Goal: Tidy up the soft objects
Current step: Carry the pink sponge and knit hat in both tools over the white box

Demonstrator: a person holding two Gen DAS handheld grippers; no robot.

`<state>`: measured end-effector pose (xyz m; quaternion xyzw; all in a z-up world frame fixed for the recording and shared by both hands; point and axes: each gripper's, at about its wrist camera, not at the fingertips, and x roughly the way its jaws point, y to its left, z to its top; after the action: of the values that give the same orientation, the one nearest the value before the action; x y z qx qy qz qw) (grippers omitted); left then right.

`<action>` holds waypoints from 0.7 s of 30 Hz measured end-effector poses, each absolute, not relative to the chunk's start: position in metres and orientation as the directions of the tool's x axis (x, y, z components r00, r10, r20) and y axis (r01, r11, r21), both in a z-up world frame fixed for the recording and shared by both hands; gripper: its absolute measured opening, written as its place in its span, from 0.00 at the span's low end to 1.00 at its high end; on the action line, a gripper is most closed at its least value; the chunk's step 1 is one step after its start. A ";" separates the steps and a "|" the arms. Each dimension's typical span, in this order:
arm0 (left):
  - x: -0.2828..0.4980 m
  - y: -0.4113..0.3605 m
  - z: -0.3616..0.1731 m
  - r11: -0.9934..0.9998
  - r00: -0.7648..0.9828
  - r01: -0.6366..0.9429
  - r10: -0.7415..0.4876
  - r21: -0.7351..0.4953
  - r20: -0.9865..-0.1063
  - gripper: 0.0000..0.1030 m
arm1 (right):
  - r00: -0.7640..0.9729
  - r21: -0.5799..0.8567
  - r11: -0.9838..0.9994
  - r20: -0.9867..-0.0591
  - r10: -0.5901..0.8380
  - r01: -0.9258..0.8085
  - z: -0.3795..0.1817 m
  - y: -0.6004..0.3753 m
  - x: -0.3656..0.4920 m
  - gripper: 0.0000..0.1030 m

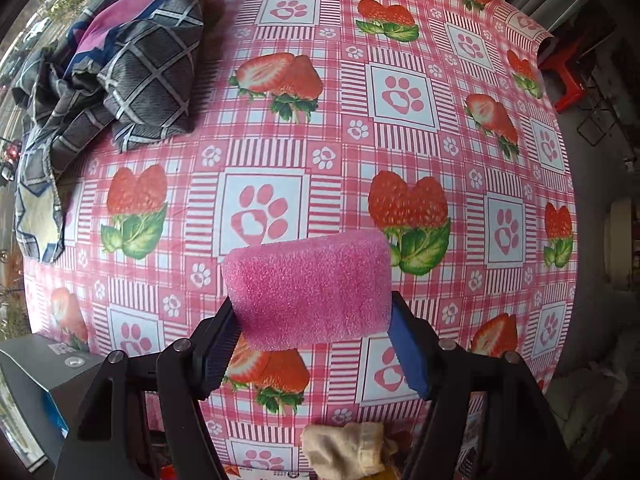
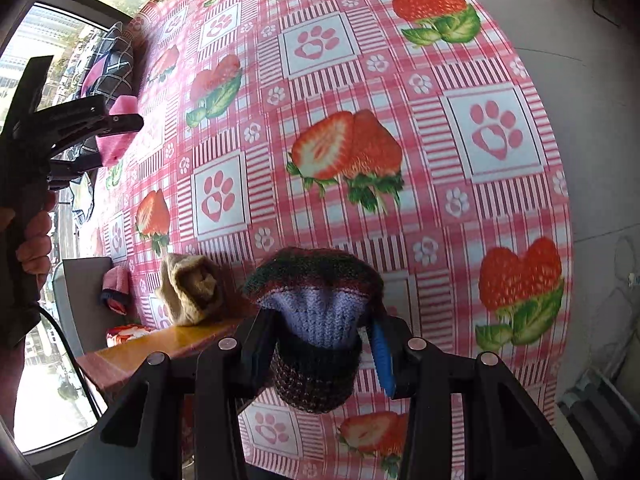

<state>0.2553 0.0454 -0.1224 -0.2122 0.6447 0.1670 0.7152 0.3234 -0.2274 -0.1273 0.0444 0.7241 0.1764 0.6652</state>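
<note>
Pink sponge: pinched in left tongs above the surface; light, squashy, hold mid-body. Knitted cloth: clamped in right tongs, limp, beside the sponge.

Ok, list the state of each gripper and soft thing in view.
left gripper: shut on pink sponge, lifted
right gripper: shut on knitted item, lifted
beige cloth: crumpled, lying on table
checked fabric: heaped at table's far corner
</note>
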 end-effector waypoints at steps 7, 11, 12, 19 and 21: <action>0.204 0.033 -0.085 0.869 0.178 -0.482 -0.027 -0.111 -0.984 0.71 | -0.098 0.288 0.950 -0.956 0.277 -0.124 -0.117 -0.236 0.283 0.42; 0.165 0.026 -0.067 0.897 0.200 -0.434 0.000 -0.089 -0.980 0.71 | -0.087 0.266 0.956 -0.963 0.256 -0.125 -0.106 -0.232 0.264 0.42; 0.155 0.025 -0.063 0.900 0.204 -0.426 -0.002 -0.091 -0.979 0.71 | -0.083 0.259 0.957 -0.965 0.250 -0.128 -0.103 -0.230 0.260 0.42; 0.087 0.018 -0.049 0.915 0.205 -0.394 -0.005 -0.087 -0.979 0.71 | -0.073 0.227 0.962 -0.973 0.219 -0.149 -0.086 -0.211 0.234 0.42; 0.067 0.015 -0.048 0.918 0.198 -0.387 -0.010 -0.087 -0.980 0.72 | -0.074 0.217 0.963 -0.975 0.208 -0.157 -0.081 -0.206 0.227 0.42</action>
<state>0.0674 0.0147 -0.0478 -0.1599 0.6208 0.1247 0.7573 0.2272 -0.2059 -0.0815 0.0179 0.7203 0.1340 0.6804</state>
